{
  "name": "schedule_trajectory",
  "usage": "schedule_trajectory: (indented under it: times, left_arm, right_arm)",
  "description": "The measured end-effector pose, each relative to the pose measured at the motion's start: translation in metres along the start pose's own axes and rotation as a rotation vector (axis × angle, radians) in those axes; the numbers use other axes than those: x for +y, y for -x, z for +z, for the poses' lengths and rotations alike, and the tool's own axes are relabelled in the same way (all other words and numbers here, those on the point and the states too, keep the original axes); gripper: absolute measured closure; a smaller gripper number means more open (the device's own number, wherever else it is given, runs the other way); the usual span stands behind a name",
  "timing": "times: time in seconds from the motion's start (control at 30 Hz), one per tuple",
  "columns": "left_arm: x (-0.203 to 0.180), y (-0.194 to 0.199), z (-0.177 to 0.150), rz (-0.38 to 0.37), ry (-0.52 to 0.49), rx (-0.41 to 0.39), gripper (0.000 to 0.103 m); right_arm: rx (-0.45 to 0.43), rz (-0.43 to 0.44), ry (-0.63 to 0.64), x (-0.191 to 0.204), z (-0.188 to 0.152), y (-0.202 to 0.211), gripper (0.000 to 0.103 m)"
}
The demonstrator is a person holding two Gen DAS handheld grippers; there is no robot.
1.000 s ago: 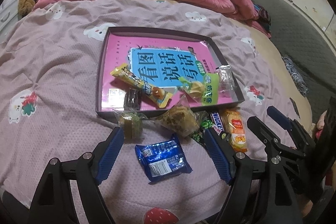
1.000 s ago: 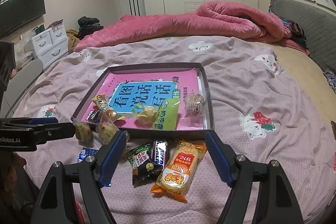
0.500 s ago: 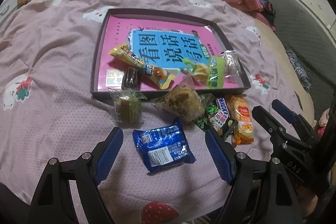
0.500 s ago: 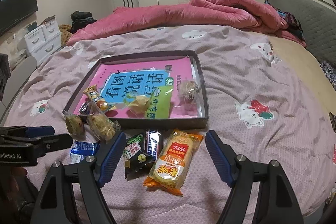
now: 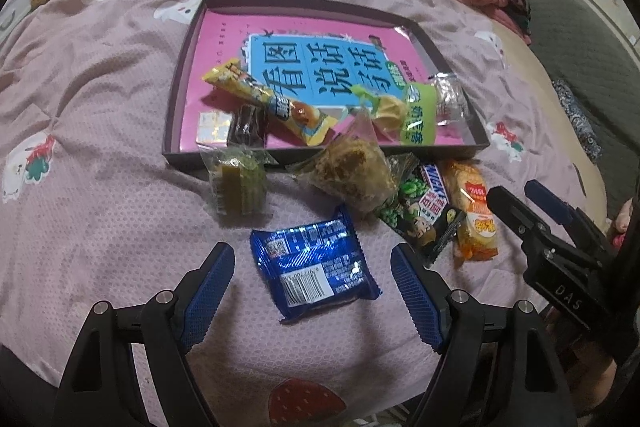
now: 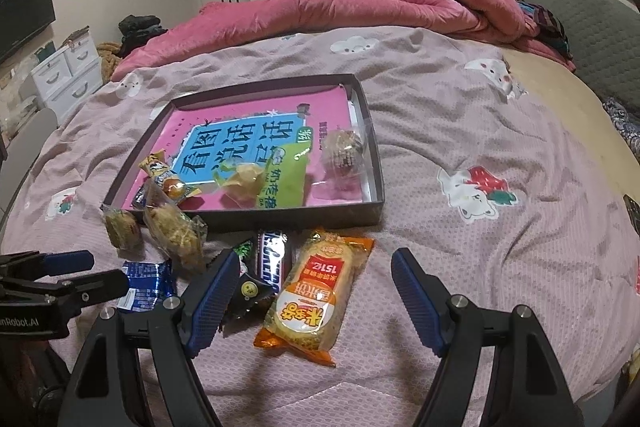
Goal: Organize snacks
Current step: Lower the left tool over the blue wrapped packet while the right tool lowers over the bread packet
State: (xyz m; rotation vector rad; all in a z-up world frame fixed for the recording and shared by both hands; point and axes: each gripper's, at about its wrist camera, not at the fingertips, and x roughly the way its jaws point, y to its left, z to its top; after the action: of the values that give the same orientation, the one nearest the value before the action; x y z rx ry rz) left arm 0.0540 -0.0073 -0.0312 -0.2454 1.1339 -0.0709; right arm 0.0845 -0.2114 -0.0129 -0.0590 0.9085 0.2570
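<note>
Left gripper: jaws wide apart, holding nothing, poised over the blue biscuit packet, which lies flat on the quilt between the blue pads without touching either.
Blue packet, handling: light, crinkly foil, probably slippery and crushable; best pinched across its short sides, gently (the biscuits inside may crack).
Loose snacks, left to right: green wrapped cake, clear-bagged pastry, green-and-black packet, Snickers bar, orange rice cracker pack, all just outside the tray at its near wall.
Right gripper: spread wide and empty, straddling the orange pack; soft puffy bag, take it across the width.
Hard to tell: the Snickers bar is partly overlapped by the green-and-black packet; a small dark sweet in the tray is too dim to name.
</note>
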Motion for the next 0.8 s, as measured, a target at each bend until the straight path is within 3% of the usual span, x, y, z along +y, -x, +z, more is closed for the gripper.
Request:
schedule_trajectory:
  times: [0.37,0.8]
  left_arm:
    - [-0.008,-0.013,-0.006,0.004,-0.011,0.04,0.021]
    - [-0.007,-0.025,-0.007,0.046,0.004,0.056,0.021]
  right_arm:
    - [0.092,-0.054,-0.034,-0.011,-0.007,-0.025,0.025]
    - [0.125,-0.024,-0.018,-0.005,-0.01,-0.044,0.025]
